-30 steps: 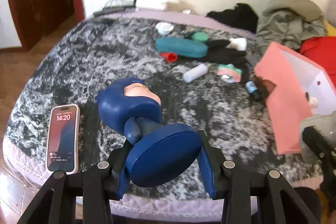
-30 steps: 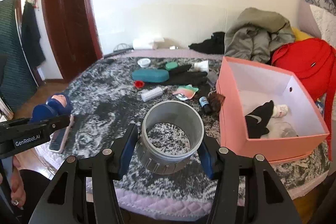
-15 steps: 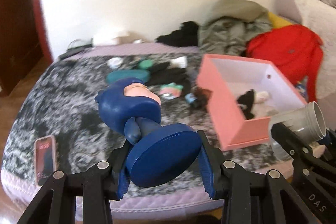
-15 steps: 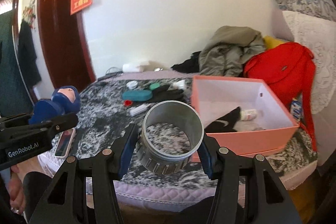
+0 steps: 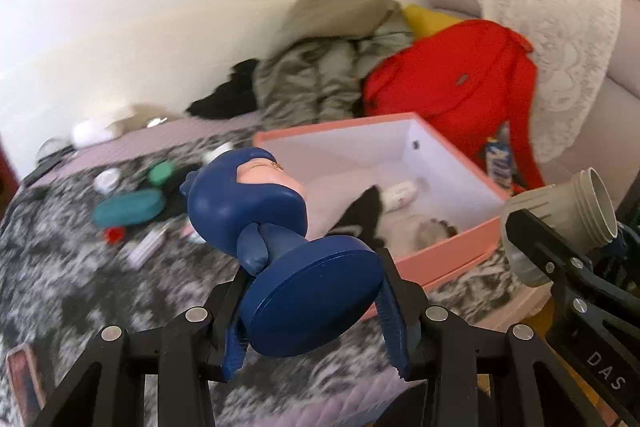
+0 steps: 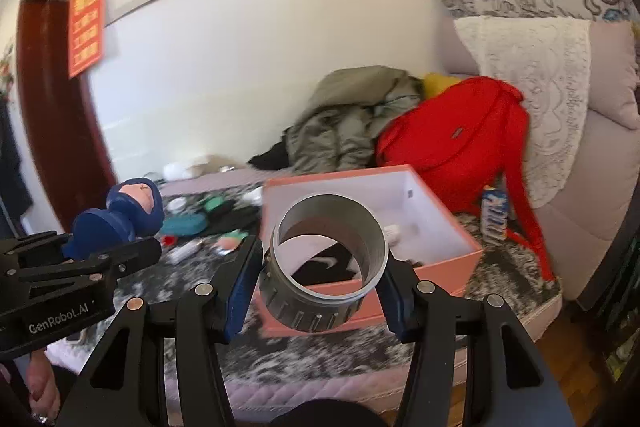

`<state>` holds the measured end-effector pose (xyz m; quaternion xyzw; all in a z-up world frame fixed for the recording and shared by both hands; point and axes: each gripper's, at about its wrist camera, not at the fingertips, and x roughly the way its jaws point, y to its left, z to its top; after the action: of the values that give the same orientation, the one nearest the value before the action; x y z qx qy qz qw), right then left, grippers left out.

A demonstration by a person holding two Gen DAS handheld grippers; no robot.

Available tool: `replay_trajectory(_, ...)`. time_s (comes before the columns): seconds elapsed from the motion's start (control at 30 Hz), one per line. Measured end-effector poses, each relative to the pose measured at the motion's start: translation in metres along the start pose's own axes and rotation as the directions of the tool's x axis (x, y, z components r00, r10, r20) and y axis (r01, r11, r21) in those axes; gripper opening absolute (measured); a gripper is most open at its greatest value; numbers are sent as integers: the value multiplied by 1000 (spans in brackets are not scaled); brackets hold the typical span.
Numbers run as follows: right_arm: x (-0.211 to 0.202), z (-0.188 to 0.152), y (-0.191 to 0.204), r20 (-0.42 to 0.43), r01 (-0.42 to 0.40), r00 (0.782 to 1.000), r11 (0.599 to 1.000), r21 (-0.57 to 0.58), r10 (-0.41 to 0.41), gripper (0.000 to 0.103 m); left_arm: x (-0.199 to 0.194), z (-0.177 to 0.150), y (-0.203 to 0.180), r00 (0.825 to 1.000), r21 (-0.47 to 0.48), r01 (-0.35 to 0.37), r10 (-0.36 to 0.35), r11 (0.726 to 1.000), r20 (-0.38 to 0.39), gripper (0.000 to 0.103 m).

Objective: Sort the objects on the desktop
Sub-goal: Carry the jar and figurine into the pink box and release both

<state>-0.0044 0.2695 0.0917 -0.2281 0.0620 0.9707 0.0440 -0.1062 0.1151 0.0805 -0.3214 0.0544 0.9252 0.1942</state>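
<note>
Left wrist view. The left gripper [image 5: 316, 311] is clamped on the round base of a blue figurine [image 5: 256, 211], which lies tilted with its head pointing away from the camera. A second earlier this view looked across the speckled bedspread [image 5: 72, 267] with a phone close by on the left; now the open pink box [image 5: 452, 251] fills the centre, and only a corner of the phone [image 5: 22, 375] shows at the lower left edge. The figurine hangs in front of the near left part of the box, not yet inside it. At the right edge the right gripper's finger crosses a grey ring [image 5: 560, 223]. The teal case [image 5: 128, 207] and small bottles remain on the bedspread, blurred.

Right wrist view. The right gripper [image 6: 320, 287] is clamped on the grey ring [image 6: 326, 263], an open cylinder with a ribbed lower band. Earlier the ring framed bare bedspread; now it frames the box's [image 6: 448, 275] near wall and a black item inside. The left gripper and its figurine [image 6: 120, 223] sit at the left, over the bedspread.

Reading. Both loads have swung toward the box together; the carry appears nearly done, and release over the box is probably the next step.
</note>
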Motion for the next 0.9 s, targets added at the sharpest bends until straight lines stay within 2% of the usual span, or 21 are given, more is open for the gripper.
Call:
replay_trajectory(0.13, 22, 19, -25, 10, 44, 999, 999, 24, -44, 57, 29, 27, -19, 999, 43, 32, -32, 999, 4, 47)
replay_trajectory(0.4, 94, 61, -57, 8, 112, 994, 992, 54, -112, 57, 118, 77, -34, 997, 87, 75, -72, 993, -32, 47)
replay_trajectory(0.47, 123, 68, -64, -9, 105, 994, 993, 57, -105, 58, 142, 82, -35, 997, 118, 51, -45, 992, -55, 56)
replay_trajectory(0.5, 142, 70, -65, -40, 107, 994, 993, 44, -105, 60, 152, 83, -35, 998, 132, 26, -19, 991, -56, 68)
replay_trajectory(0.53, 159, 70, -67, -73, 123, 990, 992, 37, -120, 65, 155, 83, -33, 999, 142, 1, 5, 990, -43, 75)
replay_trajectory(0.57, 174, 68, -68, -107, 148, 984, 988, 35, -144, 70, 156, 82, -30, 999, 151, -25, 30, 988, -27, 78)
replay_trajectory(0.6, 185, 67, -72, -126, 165, 979, 985, 54, -158, 82, 157, 81, -28, 999, 159, -51, 54, 986, -10, 84)
replay_trajectory(0.67, 194, 64, -77, -136, 164, 979, 983, 88, -151, 89, 158, 80, -21, 997, 160, -80, 79, 984, 12, 90)
replay_trajectory(0.9, 196, 52, -60, -164, 134, 979, 989, 62, -122, 90, 138, 73, 5, 998, 87, -56, 56, 995, 0, 92)
